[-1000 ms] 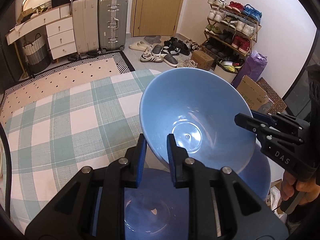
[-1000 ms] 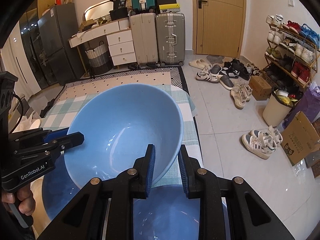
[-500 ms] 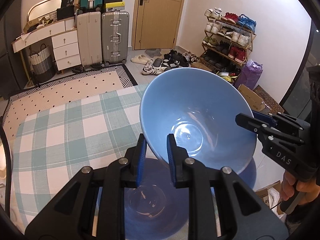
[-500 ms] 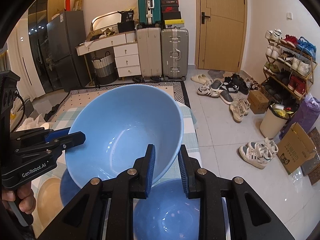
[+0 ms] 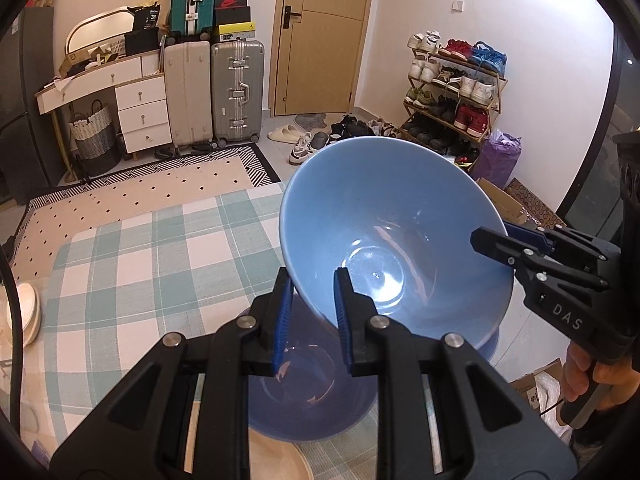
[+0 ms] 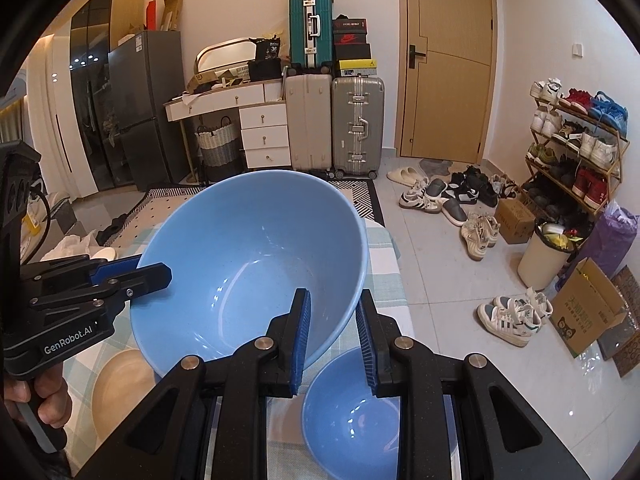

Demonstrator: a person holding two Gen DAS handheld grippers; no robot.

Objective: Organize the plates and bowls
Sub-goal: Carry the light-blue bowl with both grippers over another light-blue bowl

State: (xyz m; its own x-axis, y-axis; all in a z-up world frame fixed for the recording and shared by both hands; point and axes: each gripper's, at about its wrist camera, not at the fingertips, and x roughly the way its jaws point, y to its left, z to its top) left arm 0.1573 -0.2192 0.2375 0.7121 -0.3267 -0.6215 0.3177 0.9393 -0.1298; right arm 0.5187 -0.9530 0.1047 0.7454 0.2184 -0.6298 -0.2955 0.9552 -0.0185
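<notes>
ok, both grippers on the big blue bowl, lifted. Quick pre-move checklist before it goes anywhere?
1. Left gripper shut on the big blue bowl, rim between its jaws: ok.
2. Right gripper shut on the opposite side of the rim: ok.
3. Bowl clear of the smaller blue bowl below it: ok, a gap shows in both views.
4. Big bowl empty: ok, only glare inside.
5. Bowl held level: not ok, it looks tilted in both views.
6. Free spot on the checked tablecloth: ok on the far side; a tan plate sits near the smaller bowl.
</notes>
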